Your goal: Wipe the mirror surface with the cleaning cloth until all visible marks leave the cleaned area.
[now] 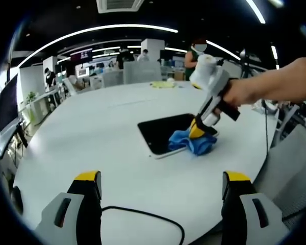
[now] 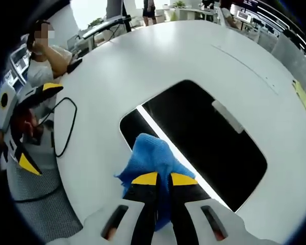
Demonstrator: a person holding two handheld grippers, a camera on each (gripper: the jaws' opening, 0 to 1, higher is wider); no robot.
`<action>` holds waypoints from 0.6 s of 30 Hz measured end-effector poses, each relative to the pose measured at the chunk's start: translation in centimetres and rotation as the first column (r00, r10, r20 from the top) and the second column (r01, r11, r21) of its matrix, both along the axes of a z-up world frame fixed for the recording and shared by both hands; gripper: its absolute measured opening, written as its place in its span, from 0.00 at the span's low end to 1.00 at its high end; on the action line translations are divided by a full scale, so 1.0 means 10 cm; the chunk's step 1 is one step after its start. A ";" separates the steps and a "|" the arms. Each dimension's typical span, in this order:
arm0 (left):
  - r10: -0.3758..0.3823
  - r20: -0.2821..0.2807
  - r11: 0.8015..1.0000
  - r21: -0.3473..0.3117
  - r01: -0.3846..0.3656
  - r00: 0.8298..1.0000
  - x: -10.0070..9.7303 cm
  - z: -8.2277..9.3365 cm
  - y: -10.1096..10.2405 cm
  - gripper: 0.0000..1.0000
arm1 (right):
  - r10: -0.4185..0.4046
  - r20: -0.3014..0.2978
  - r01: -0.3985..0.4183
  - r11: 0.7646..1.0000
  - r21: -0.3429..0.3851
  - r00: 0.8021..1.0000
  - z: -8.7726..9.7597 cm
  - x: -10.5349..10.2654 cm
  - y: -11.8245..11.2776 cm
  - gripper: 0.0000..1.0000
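Note:
A dark rectangular mirror (image 1: 163, 131) (image 2: 204, 132) lies flat on the white round table (image 1: 92, 132) (image 2: 143, 56). A crumpled blue cloth (image 1: 194, 143) (image 2: 150, 155) rests on the mirror's near corner. My right gripper (image 2: 163, 178) (image 1: 196, 130) is shut on the cloth, pressing it down onto the mirror; a hand holds it from the right in the left gripper view. My left gripper (image 1: 160, 179) stands open above the table's near edge, well short of the mirror, nothing between its yellow-tipped fingers (image 1: 86, 177). It also appears at the left edge of the right gripper view (image 2: 28, 127).
A black cable (image 1: 143, 217) (image 2: 64, 127) loops on the table by the left gripper. A yellow item (image 1: 163, 84) (image 2: 302, 97) lies at the table's far side. Chairs (image 1: 140, 71) and desks ring the table; a seated person (image 2: 41, 56) is beside it.

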State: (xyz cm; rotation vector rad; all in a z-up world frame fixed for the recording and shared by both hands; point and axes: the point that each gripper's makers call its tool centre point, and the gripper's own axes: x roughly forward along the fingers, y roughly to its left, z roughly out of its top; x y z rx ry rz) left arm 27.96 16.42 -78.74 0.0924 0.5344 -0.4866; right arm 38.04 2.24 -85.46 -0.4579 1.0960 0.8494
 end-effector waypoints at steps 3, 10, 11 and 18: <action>0.001 -0.001 1.000 -0.001 -0.001 1.000 0.00 0.00 0.00 0.99 | -0.003 -0.011 0.003 1.000 -0.004 1.000 0.00 0.03 -0.02 0.03; 0.000 -0.004 1.000 -0.001 0.000 1.000 0.00 -0.01 0.00 0.99 | 0.009 -0.019 -0.009 1.000 -0.023 1.000 0.00 0.10 -0.02 0.03; -0.001 -0.004 1.000 -0.001 0.001 1.000 0.00 -0.01 0.00 0.99 | 0.009 -0.019 -0.009 1.000 -0.026 1.000 0.00 0.12 -0.03 0.03; -0.004 -0.008 1.000 0.000 0.004 1.000 0.00 -0.02 0.00 0.99 | 0.010 -0.023 -0.011 0.999 -0.043 1.000 0.00 0.26 -0.05 0.03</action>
